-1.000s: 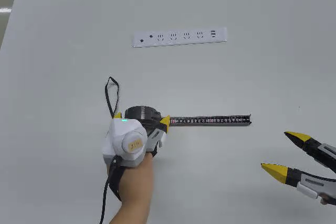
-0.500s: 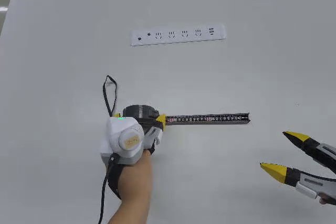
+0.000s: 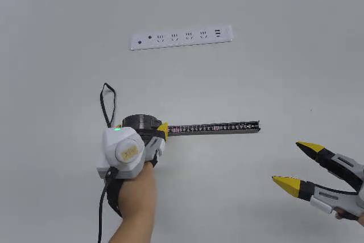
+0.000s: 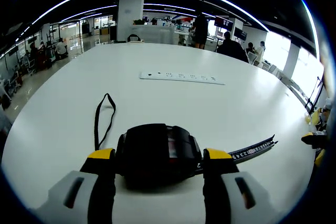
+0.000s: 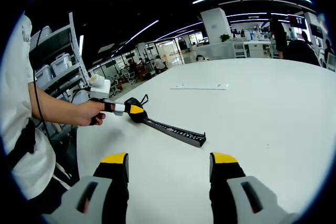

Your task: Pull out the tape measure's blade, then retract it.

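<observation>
Against the earlier pictures, only a slide of the whole head view toward 9 o'clock, from the camera's own move: same gaps between tape measure (image 3: 141,122), power strip (image 3: 182,37) and right tool (image 3: 285,161), and same length of blade (image 3: 213,127) drawn out. Tape measure at about 8 o'clock on the pale surface (image 3: 273,72), black case lying flat, clamped between the yellow-tipped jaws of the left tool (image 4: 160,157), one jaw on each side of the case in the left gripper view. Blade out of the case toward 3 o'clock, flat on the surface, dark with pale markings, its end hook resting well short of the right tool. Black wrist strap (image 3: 107,103) looped from the case toward 11 o'clock, lying loose on the surface. Hand (image 3: 133,189) behind the left tool, coming in from 6 o'clock. Right tool at about 4 o'clock, jaws spread wide apart with nothing between them, tips pointing toward 10 o'clock, held well apart from the blade; seen from the right gripper view, blade end ahead and between the two jaw tips but far off. White power strip at 12 o'clock, well apart from the tape measure, lying roughly parallel to the blade.
</observation>
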`<state>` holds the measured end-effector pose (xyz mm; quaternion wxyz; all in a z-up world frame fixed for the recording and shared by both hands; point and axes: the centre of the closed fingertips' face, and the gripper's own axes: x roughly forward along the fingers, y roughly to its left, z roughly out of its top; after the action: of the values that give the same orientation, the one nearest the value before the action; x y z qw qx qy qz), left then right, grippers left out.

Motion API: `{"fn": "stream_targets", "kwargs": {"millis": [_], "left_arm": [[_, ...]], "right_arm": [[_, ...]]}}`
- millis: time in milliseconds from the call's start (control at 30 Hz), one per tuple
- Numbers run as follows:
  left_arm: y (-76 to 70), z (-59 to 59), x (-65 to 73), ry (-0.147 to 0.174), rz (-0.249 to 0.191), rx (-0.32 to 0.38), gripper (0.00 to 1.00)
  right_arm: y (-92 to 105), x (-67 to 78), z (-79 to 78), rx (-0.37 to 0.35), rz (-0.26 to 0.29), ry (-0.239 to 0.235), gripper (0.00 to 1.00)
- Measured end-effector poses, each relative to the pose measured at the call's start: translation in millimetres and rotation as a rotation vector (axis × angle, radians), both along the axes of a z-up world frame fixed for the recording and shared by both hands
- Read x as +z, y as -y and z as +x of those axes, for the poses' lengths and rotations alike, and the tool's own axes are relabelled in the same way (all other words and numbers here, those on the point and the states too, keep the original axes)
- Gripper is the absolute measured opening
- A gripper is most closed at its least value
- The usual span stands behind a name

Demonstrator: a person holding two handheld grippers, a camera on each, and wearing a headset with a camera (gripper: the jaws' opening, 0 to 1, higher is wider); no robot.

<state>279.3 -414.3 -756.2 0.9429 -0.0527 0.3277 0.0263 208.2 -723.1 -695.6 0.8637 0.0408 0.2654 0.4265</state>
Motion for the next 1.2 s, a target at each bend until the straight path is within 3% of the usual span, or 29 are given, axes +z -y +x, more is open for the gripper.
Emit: {"fn": "stream_targets", "kwargs": {"millis": [967, 1167, 1200], "left_arm": [[-1.5, 0.2, -3.8, -0.006, 0.001, 0.007, 0.63], [-1.0, 0.5, -4.2, -0.003, -0.005, 0.01, 0.63], [-1.2, 0.5, -4.6, -0.005, -0.004, 0.008, 0.63]], "right_arm": [[-8.5, -2.8, 0.9, 0.022, 0.001, -0.001, 0.61], [-23.1, -19.3, 18.6, 0.106, -0.071, 0.032, 0.6], [-24.6, -25.9, 23.9, 0.134, -0.104, 0.038, 0.6]]}}
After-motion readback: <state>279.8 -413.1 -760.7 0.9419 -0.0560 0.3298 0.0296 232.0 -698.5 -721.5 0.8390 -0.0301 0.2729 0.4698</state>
